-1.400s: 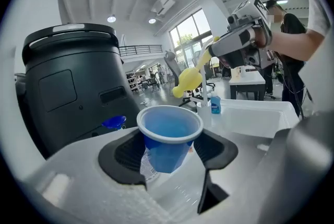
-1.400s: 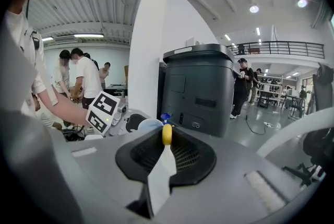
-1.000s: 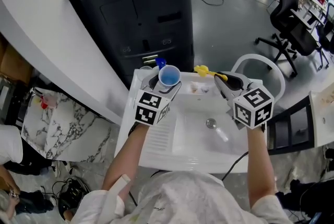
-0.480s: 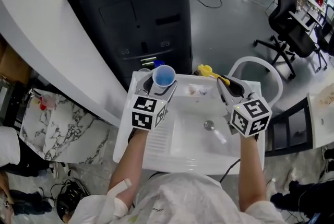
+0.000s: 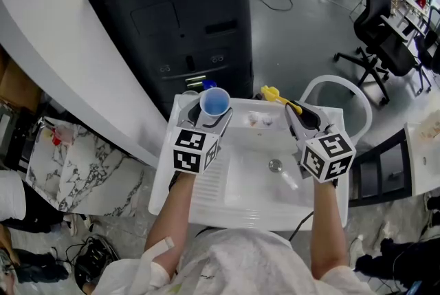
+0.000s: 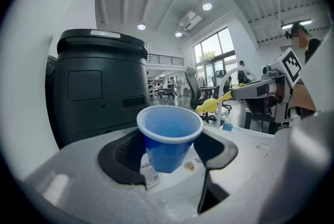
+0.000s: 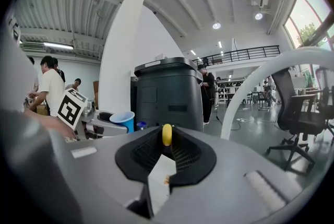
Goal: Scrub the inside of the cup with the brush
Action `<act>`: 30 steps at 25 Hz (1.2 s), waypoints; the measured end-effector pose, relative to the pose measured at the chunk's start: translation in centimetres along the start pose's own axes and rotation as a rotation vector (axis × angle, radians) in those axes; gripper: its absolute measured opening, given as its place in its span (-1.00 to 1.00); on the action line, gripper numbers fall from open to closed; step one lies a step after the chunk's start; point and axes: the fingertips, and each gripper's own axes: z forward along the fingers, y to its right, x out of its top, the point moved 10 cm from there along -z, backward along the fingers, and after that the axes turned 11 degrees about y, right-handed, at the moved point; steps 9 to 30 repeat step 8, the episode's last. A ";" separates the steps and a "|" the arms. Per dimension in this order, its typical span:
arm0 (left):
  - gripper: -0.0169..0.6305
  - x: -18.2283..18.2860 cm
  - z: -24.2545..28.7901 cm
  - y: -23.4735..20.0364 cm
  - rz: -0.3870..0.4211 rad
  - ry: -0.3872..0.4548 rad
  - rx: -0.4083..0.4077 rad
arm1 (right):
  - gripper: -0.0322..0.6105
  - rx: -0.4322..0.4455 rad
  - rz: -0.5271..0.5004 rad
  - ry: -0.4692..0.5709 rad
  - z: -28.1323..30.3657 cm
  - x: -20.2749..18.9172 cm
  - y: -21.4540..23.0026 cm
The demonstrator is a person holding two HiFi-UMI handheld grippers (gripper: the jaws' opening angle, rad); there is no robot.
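A blue cup with a white rim stands upright between the jaws of my left gripper, which is shut on it above the back left of the white sink. The left gripper view looks into the cup, whose inside is bare. My right gripper is shut on the yellow brush, whose head pokes out toward the back; the brush shows end-on between the black pads. Brush and cup are apart, side by side over the sink's back edge.
The sink drain lies between my arms. A large black bin stands right behind the sink. A white hoop-shaped chair back is at the right, and an office chair farther back. People stand at the left of the right gripper view.
Both grippers shifted slightly left and toward me with cup and brush still held; in the last half second almost nothing moved.
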 end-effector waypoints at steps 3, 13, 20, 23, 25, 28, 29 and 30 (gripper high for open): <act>-0.04 -0.1 0.0 0.1 -0.005 -0.001 0.003 | -0.79 -0.001 0.004 0.003 0.0 0.0 0.1; -0.04 -0.1 0.1 0.4 -0.007 0.001 -0.001 | -0.79 -0.005 0.004 0.006 -0.2 0.0 0.2; -0.04 -0.1 0.1 0.4 -0.007 0.001 -0.001 | -0.79 -0.005 0.004 0.006 -0.2 0.0 0.2; -0.04 -0.1 0.1 0.4 -0.007 0.001 -0.001 | -0.79 -0.005 0.004 0.006 -0.2 0.0 0.2; -0.04 -0.1 0.1 0.4 -0.007 0.001 -0.001 | -0.79 -0.005 0.004 0.006 -0.2 0.0 0.2; -0.04 -0.1 0.1 0.4 -0.007 0.001 -0.001 | -0.79 -0.005 0.004 0.006 -0.2 0.0 0.2; -0.04 -0.1 0.1 0.4 -0.007 0.001 -0.001 | -0.79 -0.005 0.004 0.006 -0.2 0.0 0.2; -0.04 -0.1 0.1 0.4 -0.007 0.001 -0.001 | -0.79 -0.005 0.004 0.006 -0.2 0.0 0.2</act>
